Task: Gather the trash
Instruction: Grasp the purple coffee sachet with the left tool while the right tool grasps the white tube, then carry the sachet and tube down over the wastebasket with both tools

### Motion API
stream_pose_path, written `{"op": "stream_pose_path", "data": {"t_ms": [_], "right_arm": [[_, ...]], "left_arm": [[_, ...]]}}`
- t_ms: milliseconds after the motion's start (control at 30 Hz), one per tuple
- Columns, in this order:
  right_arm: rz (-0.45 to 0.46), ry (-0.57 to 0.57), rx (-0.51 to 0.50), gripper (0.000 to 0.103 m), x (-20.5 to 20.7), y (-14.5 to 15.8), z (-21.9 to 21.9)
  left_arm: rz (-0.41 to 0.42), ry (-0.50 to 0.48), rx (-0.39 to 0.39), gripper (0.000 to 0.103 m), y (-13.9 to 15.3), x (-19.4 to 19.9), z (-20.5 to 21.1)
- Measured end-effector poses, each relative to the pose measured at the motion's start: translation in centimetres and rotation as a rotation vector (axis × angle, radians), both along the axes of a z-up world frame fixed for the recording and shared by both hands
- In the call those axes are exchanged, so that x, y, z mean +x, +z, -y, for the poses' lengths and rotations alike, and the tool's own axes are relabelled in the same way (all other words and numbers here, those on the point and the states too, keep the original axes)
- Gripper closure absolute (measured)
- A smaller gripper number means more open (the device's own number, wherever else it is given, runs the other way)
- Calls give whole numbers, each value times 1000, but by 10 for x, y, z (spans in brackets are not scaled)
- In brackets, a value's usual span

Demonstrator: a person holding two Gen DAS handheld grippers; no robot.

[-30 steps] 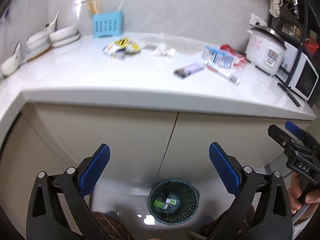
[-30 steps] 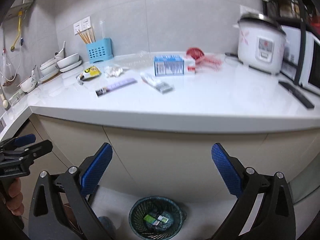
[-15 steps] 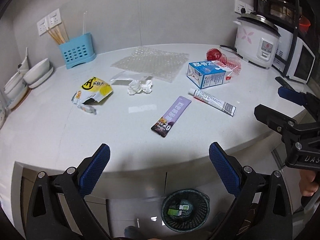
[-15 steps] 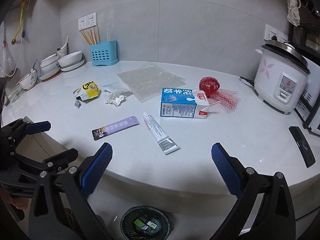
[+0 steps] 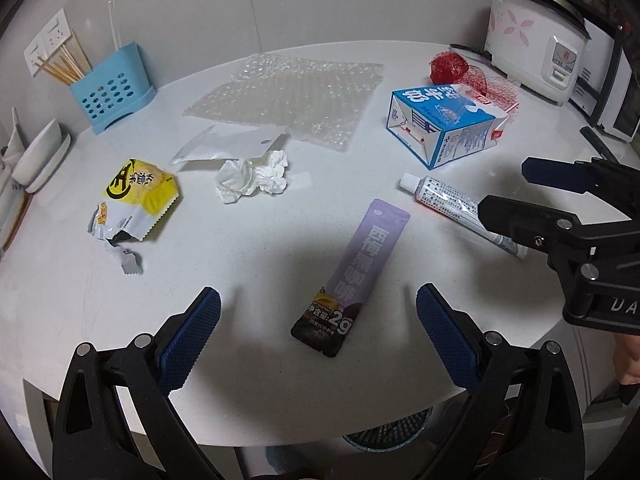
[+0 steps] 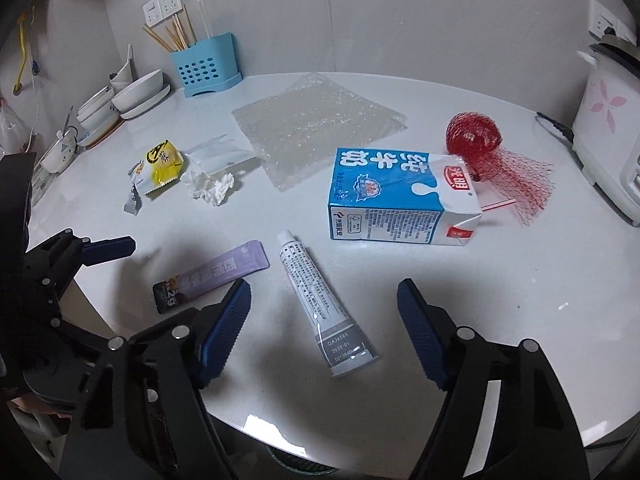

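Trash lies spread on the white counter: a purple sachet, a white tube, a blue milk carton, red mesh netting, bubble wrap, a crumpled tissue and a yellow snack wrapper. My left gripper hovers open over the near end of the sachet. My right gripper hangs above the tube; its jaws are closing, with the tube between them but untouched. A dark mesh bin peeks out below the counter edge.
A blue utensil holder and stacked bowls stand at the back left. A rice cooker and a microwave fill the right end, with a black remote beside them. A clear plastic bag lies by the tissue.
Both grippers rose from in front of the cabinet and moved forward over the counter, tilting down at the trash. The right gripper's jaws have narrowed.
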State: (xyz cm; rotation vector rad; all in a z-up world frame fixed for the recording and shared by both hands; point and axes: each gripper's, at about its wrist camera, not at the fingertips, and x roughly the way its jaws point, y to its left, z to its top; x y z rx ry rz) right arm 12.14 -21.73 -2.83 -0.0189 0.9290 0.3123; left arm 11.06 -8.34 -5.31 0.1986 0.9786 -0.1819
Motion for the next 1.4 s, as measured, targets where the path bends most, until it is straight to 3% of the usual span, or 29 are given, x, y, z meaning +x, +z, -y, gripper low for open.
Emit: {"op": "stream_pose_path", "data": {"t_ms": [200, 300, 367, 467, 533, 667, 1400], "right_arm": [[-28, 8, -27, 48, 9, -12, -8], [-42, 8, -51, 58, 12, -16, -13], [-48, 15, -74, 66, 12, -18, -18], [-59, 10, -90, 78, 13, -21, -21], [-59, 0, -86, 82, 12, -22, -20], [-60, -34, -89, 82, 10, -22, -17], [10, -97, -62, 82, -28, -3, -6]], "left_arm": [[-36, 23, 21, 23, -7, 7, 0], [-62, 28, -12, 41, -5, 6, -3], [-79, 27, -34, 59, -4, 5, -3], [-91, 32, -24, 80, -2, 3, 1], [-98, 40, -21, 82, -1, 2, 1], [-93, 58, -63, 84, 3, 1, -3], [7, 83, -139, 84, 31, -41, -16]]}}
